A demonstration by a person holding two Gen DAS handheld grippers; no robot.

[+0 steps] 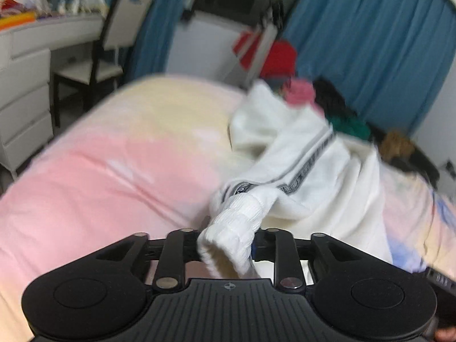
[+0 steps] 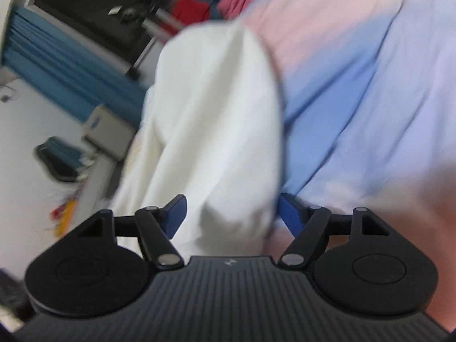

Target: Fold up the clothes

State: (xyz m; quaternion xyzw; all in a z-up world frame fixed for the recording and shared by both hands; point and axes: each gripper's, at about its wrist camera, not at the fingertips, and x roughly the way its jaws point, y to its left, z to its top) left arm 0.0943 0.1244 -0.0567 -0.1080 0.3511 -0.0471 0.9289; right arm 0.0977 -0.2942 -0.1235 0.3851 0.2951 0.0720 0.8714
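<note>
White sweatshirt (image 1: 299,154) cuff (image 1: 230,239) is pinched in our left gripper (image 1: 228,245): jaws drawn in tight on the ribbed knit, cuff end flopping toward the camera. From there the sleeve runs up and right, black-and-white patterned stripe (image 1: 307,162) along it, into the bunched body of the garment lying on the right half of the bed (image 1: 114,156).

Our right gripper (image 2: 232,213) is spread wide, blue fingers (image 2: 175,213) standing apart on either side of a white fold of the same sweatshirt (image 2: 216,108). Cloth sits between the pads, but we can't tell if either pad touches it. Not clamped. The fold rises away from the gripper toward the far side; frame is motion-blurred.

Bed cover goes pink near-left, pale yellow farther out, blue-lavender (image 2: 370,99) on the right under the right gripper.

Far edge of the bed, past the sweatshirt: a heap of other clothes, pink (image 1: 299,94), red (image 1: 278,57), green (image 1: 347,125), something dark.

Beyond that, blue curtains (image 1: 370,42) on both sides of a dark window. Far left: white dresser (image 1: 25,91) with clutter on top, chair (image 1: 111,42) pushed up beside it.
</note>
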